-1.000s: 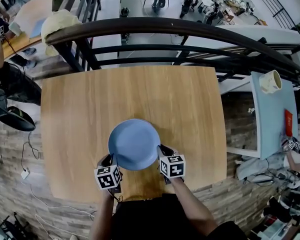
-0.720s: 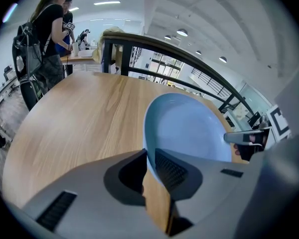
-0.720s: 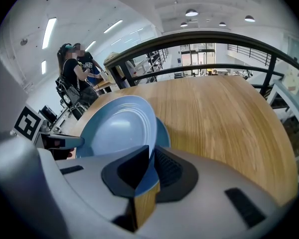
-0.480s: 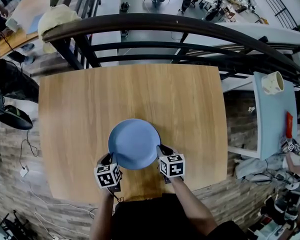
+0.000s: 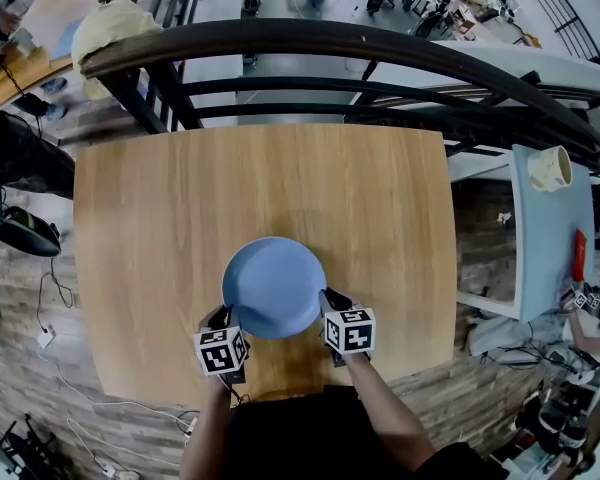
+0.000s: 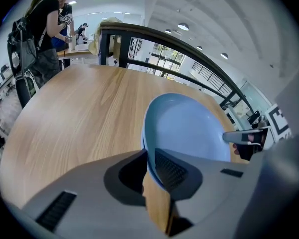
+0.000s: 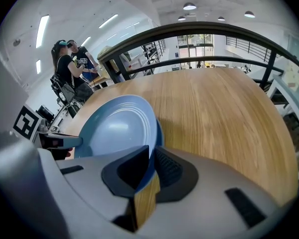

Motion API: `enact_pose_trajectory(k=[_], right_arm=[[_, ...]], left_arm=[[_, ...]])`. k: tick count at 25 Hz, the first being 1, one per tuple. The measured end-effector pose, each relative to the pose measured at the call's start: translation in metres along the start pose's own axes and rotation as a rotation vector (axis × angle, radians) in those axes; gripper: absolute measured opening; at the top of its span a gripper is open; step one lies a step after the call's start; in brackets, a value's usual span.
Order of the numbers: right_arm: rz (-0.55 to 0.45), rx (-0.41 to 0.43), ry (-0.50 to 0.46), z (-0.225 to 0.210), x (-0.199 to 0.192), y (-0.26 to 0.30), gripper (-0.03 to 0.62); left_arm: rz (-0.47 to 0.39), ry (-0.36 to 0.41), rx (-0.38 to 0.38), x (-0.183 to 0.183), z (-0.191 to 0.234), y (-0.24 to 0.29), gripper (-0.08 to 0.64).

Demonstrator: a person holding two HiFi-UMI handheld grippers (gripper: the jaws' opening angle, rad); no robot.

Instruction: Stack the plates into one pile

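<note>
A light blue plate is over the near middle of the round-cornered wooden table. My left gripper is shut on its near-left rim, my right gripper on its near-right rim. In the left gripper view the plate runs away from the left gripper, whose jaws pinch its edge. In the right gripper view the plate sits the same way in the right gripper. A darker blue edge shows just under the rim there; I cannot tell whether it is a second plate.
A dark curved railing runs along the table's far side. To the right stands a pale blue side table with a cream cup. People stand at the far left. The tabletop beyond the plate is bare wood.
Both grippers keep their hold on the plate's rim. Plate and grippers have barely shifted in the picture, a touch to the right.
</note>
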State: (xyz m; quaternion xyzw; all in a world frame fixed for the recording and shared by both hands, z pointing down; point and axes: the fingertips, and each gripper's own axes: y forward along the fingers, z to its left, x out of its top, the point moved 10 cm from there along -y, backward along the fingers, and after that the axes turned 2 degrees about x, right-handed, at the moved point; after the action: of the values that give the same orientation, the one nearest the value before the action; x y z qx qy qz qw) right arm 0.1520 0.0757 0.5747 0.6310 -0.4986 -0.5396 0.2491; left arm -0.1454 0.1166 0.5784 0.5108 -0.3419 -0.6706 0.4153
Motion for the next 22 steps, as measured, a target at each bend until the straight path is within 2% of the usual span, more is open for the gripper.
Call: enact_pose_trajectory(k=[10, 16, 22], right_arm=[[0.016, -0.005, 0.003, -0.004, -0.0035, 0.0039, 0.051], [0.033, -0.016, -0.007, -0.007, -0.0071, 0.0072, 0.055], [0.036, -0.004, -0.015, -0.0089, -0.0078, 0.0092, 0.063]], left_arm=[[0.013, 0.013, 0.014, -0.0012, -0.0026, 0.0052, 0.064], [0.04, 0.057, 0.04, -0.0011, -0.007, 0.0089, 0.074], [0.02, 0.062, 0.064, -0.0042, -0.0096, 0.0099, 0.077]])
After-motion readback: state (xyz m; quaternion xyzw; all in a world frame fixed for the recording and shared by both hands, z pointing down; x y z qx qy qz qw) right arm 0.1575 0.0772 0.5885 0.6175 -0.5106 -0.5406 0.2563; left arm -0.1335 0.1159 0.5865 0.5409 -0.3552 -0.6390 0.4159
